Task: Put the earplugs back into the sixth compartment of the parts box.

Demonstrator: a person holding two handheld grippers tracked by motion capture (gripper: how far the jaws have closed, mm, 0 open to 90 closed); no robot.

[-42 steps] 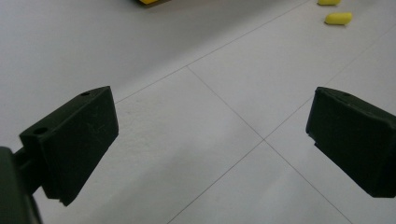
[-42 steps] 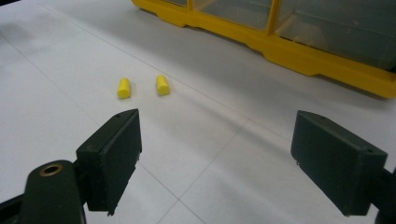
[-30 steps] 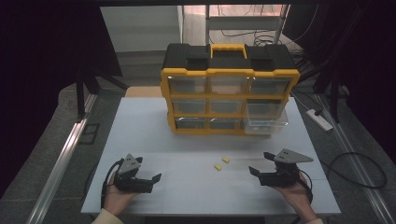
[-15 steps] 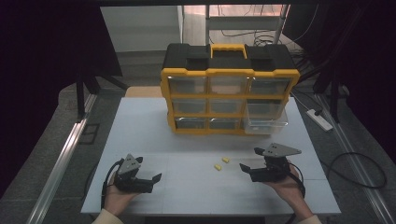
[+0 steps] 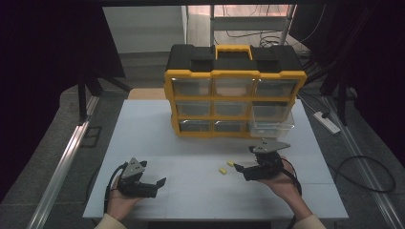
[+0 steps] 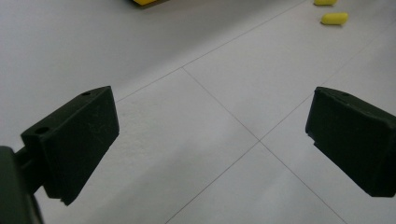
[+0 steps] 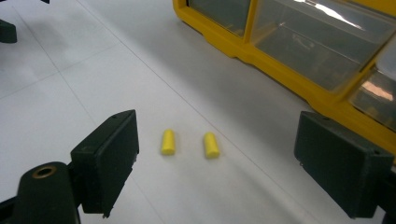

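Note:
Two small yellow capsule-shaped pieces (image 5: 222, 170) (image 5: 230, 163) lie side by side on the white table (image 5: 143, 129), right of its middle. In the right gripper view the two pieces (image 7: 168, 141) (image 7: 211, 144) rest just ahead of the jaws. My right gripper (image 5: 240, 169) is open, low over the table, its tips just right of the pieces; from its own camera the right gripper (image 7: 219, 133) holds nothing. My left gripper (image 5: 160, 183) rests open near the front left; in its own view the left gripper (image 6: 212, 121) has only bare table between its jaws, with the pieces (image 6: 334, 18) far off.
A yellow-framed drawer organizer (image 5: 234, 90) with a black lid stands at the back middle of the table. Its bottom right clear drawer (image 5: 271, 125) is pulled out. A power strip (image 5: 326, 122) lies on the floor to the right.
My right gripper has moved left and a little forward, up to the two yellow pieces. The left gripper has stayed where it was.

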